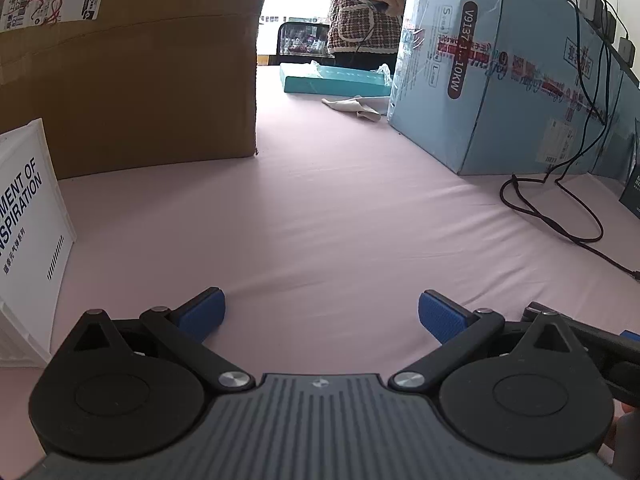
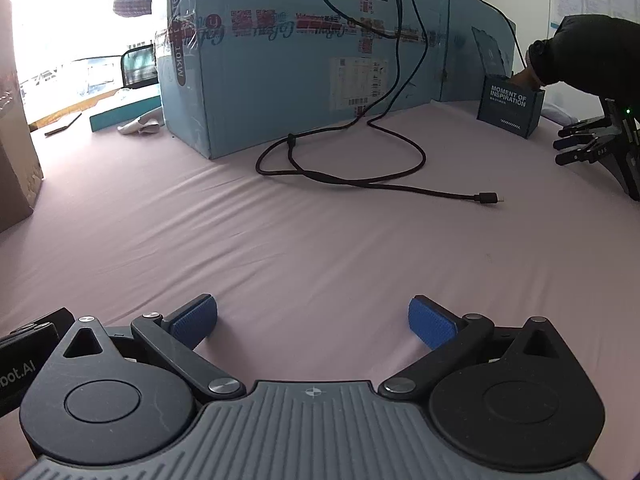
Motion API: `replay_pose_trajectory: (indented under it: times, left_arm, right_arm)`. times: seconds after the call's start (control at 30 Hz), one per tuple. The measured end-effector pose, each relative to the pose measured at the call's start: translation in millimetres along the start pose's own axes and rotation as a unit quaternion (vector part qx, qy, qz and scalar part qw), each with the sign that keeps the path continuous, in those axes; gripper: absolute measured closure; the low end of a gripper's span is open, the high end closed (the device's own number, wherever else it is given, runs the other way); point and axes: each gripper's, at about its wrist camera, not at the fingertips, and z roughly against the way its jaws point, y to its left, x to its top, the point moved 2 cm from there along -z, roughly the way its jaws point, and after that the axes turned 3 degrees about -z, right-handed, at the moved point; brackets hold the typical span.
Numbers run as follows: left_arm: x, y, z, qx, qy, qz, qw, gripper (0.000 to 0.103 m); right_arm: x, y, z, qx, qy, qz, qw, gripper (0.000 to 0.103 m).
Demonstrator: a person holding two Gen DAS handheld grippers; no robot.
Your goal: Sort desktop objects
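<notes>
- The left gripper [image 1: 322, 314], black-armed with blue ribbed pads, is hovering low over the pink cloth-covered table [image 1: 320, 208] with its fingers spread wide apart and nothing between them.
- The right gripper [image 2: 313, 320] is sitting in the same way, fingers apart and gripping nothing, just above bare cloth at the near edge.
- By the left edge, close to the left gripper, a white printed plastic box [image 1: 30, 232] is standing upright; what it holds is not visible.
- Mid-table, a black charging cable [image 2: 352, 168] is lying loose in a loop, its plug end [image 2: 486, 198] pointing toward the right edge. Judging by its place in the open, it is looking like the likeliest item left to sort.
- Further right, a small dark blue printed open-topped box [image 2: 510, 110] is standing near the far right corner, and a person's hand in a dark sleeve [image 2: 528, 76] is reaching to its rim.
- Beside it, by the right edge, a black folding stand [image 2: 596, 148] is resting on the cloth.
- Along the far side, a large light blue cardboard carton [image 2: 280, 60] and a brown cardboard carton [image 1: 128, 72] are standing well apart, with a flat teal box [image 1: 336, 78] and a crumpled white wrapper [image 1: 352, 106] lying between them.
- Nothing is being held, so the sorting appears barely begun or between items; which is impossible to tell.
</notes>
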Motion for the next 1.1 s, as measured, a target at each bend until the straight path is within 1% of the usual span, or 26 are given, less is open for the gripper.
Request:
replay_pose_trajectory:
  times: [0.2,0.5,1.1]
  left_arm:
    - [0,1,-1,-0.001,-0.001,0.001,1.0,0.0]
    - [0,0,-1,0.002,0.0,-0.002,1.0,0.0]
    - [0,-1,-2,0.003,0.0,-0.002,1.0,0.0]
  right_arm:
    - [-3,-3,5,0.004,0.003,-0.003,1.0,0.0]
    - [-6,-5,12,-0.002,0.006,0.001,1.0,0.0]
    - [-9,-4,13,-0.004,0.005,-0.001,1.0,0.0]
